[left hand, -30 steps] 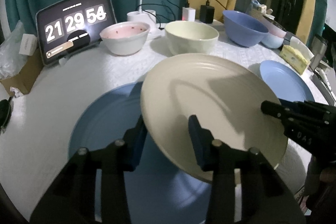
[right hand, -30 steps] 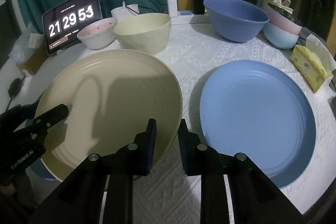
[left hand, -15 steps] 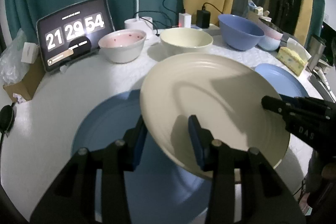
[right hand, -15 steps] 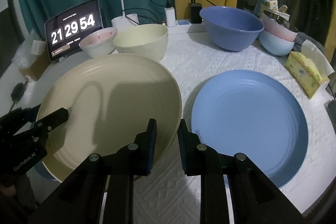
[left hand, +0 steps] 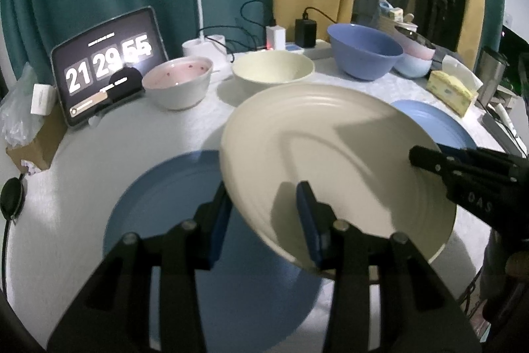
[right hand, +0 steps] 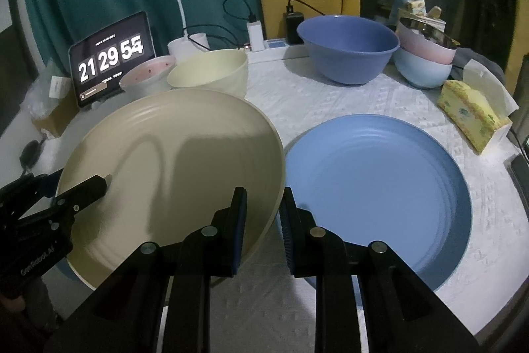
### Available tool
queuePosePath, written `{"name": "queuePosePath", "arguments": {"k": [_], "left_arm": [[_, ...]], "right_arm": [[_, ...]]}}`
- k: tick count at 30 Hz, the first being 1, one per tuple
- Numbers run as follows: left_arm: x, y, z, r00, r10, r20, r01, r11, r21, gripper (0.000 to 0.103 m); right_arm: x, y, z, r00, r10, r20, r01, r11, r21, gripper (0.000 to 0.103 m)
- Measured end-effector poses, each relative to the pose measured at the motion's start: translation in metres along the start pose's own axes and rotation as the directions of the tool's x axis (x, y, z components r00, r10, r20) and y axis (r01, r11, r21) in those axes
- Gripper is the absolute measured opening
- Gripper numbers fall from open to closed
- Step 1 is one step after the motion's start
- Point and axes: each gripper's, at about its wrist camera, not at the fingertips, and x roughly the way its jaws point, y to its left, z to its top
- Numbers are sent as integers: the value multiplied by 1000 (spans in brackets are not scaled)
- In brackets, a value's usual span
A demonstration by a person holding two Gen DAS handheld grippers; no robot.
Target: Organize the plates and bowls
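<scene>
A large cream plate (left hand: 330,161) hangs tilted above the table, held at two sides. My left gripper (left hand: 264,214) is shut on its near-left rim. My right gripper (right hand: 263,214) is shut on its right rim, and the plate also shows in the right wrist view (right hand: 178,161). A blue plate (left hand: 205,253) lies on the table under the left gripper. A second blue plate (right hand: 373,187) lies flat to the right. At the back stand a pink-lined bowl (left hand: 178,81), a cream bowl (left hand: 272,71), a blue bowl (right hand: 347,48) and stacked pink and pale blue bowls (right hand: 425,58).
A tablet clock (left hand: 105,62) leans at the back left beside a lamp base (left hand: 205,48), chargers and cables. A yellow tissue pack (right hand: 472,114) sits at the right edge. A cardboard box (left hand: 36,138) and a bag sit at the far left on the white tablecloth (right hand: 330,108).
Both grippers have lifted the cream plate higher off the table while keeping their grip; more of the lamp and curtains shows. The bowls and blue plates have not moved.
</scene>
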Motion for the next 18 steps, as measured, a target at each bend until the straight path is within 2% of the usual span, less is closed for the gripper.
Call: {"name": "queuePosePath", "arguments": {"k": [18], "left_arm": [[2, -52, 8, 1000, 0, -13, 1, 997, 81, 41]], "right_arm": [[-11, -48, -9, 1000, 2, 21, -3, 998, 67, 22]]}}
